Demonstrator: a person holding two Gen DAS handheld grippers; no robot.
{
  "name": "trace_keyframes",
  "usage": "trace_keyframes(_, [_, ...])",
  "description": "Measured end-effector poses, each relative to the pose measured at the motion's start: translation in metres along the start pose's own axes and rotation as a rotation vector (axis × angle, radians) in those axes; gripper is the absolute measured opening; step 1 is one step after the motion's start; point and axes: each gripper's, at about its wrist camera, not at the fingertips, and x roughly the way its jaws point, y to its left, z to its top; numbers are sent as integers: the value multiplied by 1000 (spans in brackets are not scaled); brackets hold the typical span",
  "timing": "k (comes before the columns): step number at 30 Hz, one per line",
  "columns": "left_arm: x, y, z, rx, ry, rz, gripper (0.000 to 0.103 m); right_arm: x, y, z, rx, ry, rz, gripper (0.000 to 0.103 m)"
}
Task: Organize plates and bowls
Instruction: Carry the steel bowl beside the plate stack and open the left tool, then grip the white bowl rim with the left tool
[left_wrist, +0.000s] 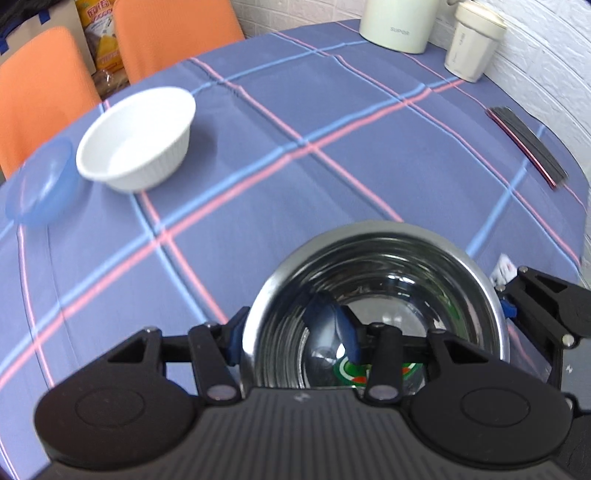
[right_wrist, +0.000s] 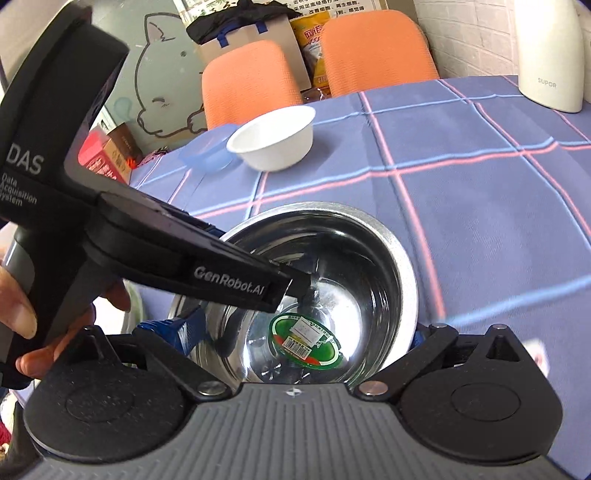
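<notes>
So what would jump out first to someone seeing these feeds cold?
The shiny steel bowl fills the near foreground, a green sticker on its bottom, with the left gripper clamped on its rim and the right gripper straddling it. Across the plaid tablecloth sit a white bowl and a blue translucent bowl, by the orange chairs.

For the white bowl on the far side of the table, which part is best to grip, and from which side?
Pinch the rim of the white bowl, one finger inside and one outside the wall, coming down from above on the near side. It stands upright and looks empty; its wide, ribbed body probably would not fit between the fingers.
</notes>
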Motion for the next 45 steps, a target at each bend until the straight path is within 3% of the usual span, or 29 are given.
trace_keyframes(10, [-11, -2, -32, 6, -57, 21, 50, -7, 17, -27, -47, 25, 31, 89])
trace_keyframes(12, [-12, 3, -33, -18, -68, 11, 65, -10, 13, -25, -35, 27, 37, 88])
trace_keyframes(14, [-24, 14, -34, -60, -120, 6, 67, -20, 10, -22, -36, 6, 24, 88])
trace_keyframes(17, [-50, 39, -30, -114, -210, 22, 72, -42, 5, -13, -63, -71, -12, 88])
trace_keyframes(20, [-69, 66, -18, -151, -272, 85, 72, -46, -2, 12, -102, -144, -55, 88])
trace_keyframes(26, [-90, 119, 15, -231, -331, 131, 73, -12, -16, 62, -146, -155, -73, 88])
trace_keyframes(30, [-79, 147, 49, -247, -320, 141, 73, 22, -20, 97, -210, -127, -71, 88])
trace_keyframes(38, [-10, 179, 134, -235, -248, 19, 73, 103, -15, 141, -328, -26, -35, 88])
trace_keyframes(45, [48, 181, 159, -146, -181, 18, 73, 144, -6, 146, -389, 27, -2, 88])
